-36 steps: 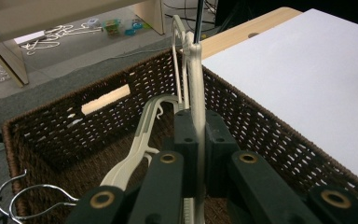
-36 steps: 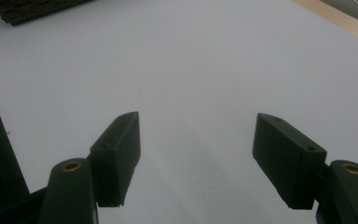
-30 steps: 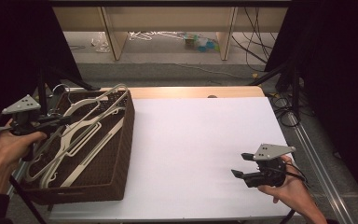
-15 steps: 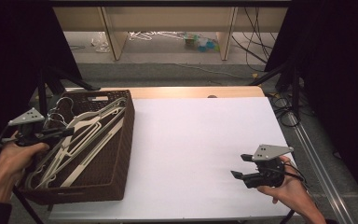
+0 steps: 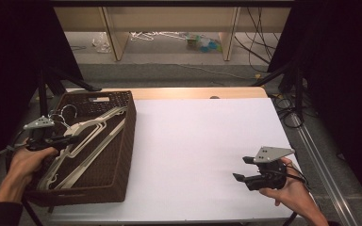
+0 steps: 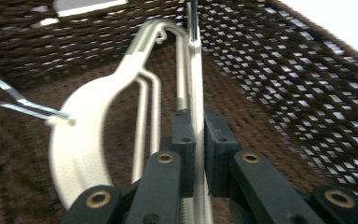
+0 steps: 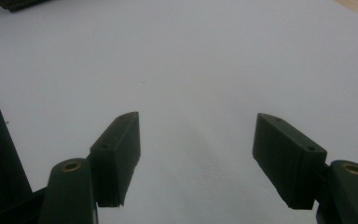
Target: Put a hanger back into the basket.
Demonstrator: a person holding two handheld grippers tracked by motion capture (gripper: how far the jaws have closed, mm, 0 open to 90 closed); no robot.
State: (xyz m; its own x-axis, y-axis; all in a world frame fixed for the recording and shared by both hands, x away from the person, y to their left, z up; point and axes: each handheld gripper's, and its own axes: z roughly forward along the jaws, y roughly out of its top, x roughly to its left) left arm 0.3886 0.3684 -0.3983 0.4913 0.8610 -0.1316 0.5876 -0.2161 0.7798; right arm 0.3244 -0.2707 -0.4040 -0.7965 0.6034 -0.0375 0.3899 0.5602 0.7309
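Inside basket [image 5: 122, 155], left tool [image 6: 196, 140] clamped on hanger [image 6: 196, 74]; right tool [image 7: 196, 158] agape over table [image 5: 202, 136].

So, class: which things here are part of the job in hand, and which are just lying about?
Part of the job:
- hanger, clamped in the left gripper
- other hangers
- basket
- right gripper, open over the table

Lying about:
- clutter on the floor beyond the table
- cables at the right

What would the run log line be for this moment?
left claw: shut on white hanger in wicker basket | right claw: open, holding nothing, over white table
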